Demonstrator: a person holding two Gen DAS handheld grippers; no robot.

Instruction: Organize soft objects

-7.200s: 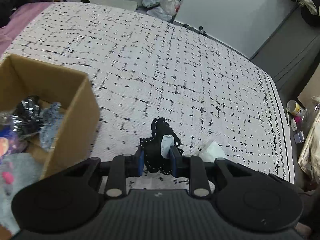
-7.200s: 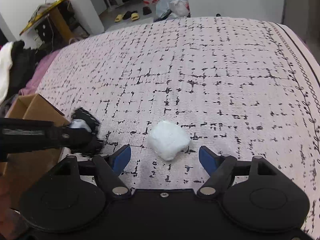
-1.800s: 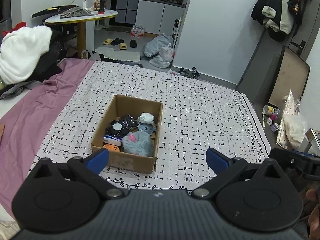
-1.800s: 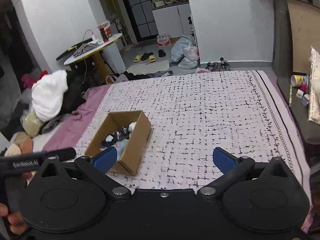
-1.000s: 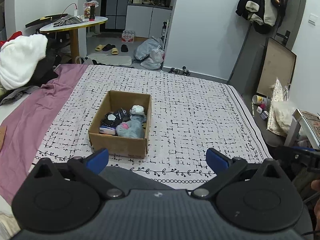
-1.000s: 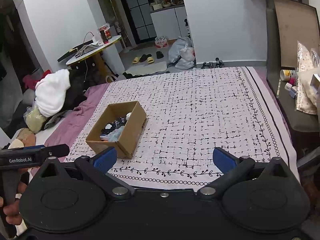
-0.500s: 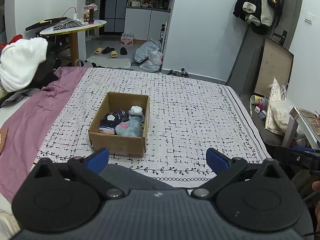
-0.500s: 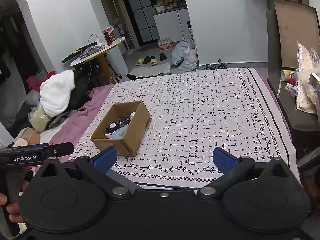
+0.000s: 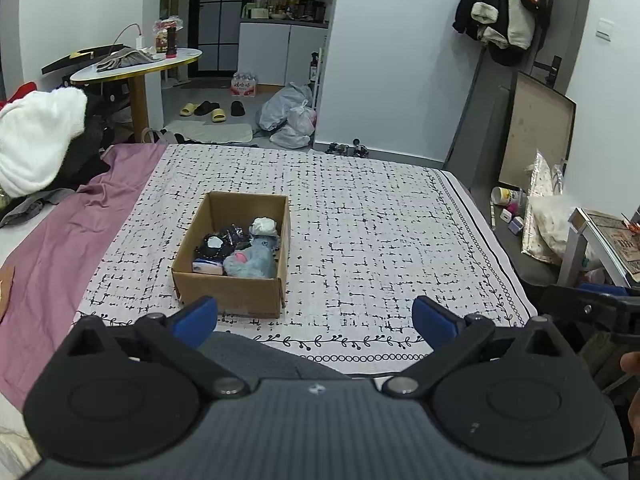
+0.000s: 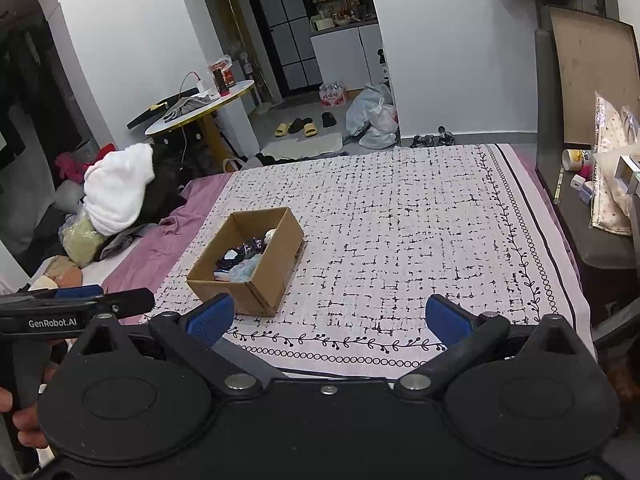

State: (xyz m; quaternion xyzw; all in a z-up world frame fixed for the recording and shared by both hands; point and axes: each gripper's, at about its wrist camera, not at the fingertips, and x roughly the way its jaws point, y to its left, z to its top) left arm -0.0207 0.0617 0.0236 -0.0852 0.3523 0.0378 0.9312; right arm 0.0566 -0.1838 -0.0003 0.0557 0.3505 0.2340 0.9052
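Hard to make out from the right wrist view: most of what lay in the cardboard box (image 10: 256,276), its near wall hiding the lower things. Cut off at nine o'clock there, the left gripper (image 10: 100,304), only its black bar and a hand (image 10: 24,428) at the edge. Cut off likewise at three o'clock in the left wrist view, the right gripper (image 9: 600,304), too little shown there to judge its fingers. Seen plainly from above in the left wrist view, inside the box (image 9: 240,292): a white bundle (image 9: 264,225) at one o'clock, a black lacy piece (image 9: 218,244) at nine, a grey-blue plush toy (image 9: 252,262) at five. Stood on the patterned bedspread (image 9: 380,240), near its lower edge. Both pairs of blue fingers (image 9: 196,316) (image 10: 210,318) spread wide, released, grasping nothing, held well back from the box.
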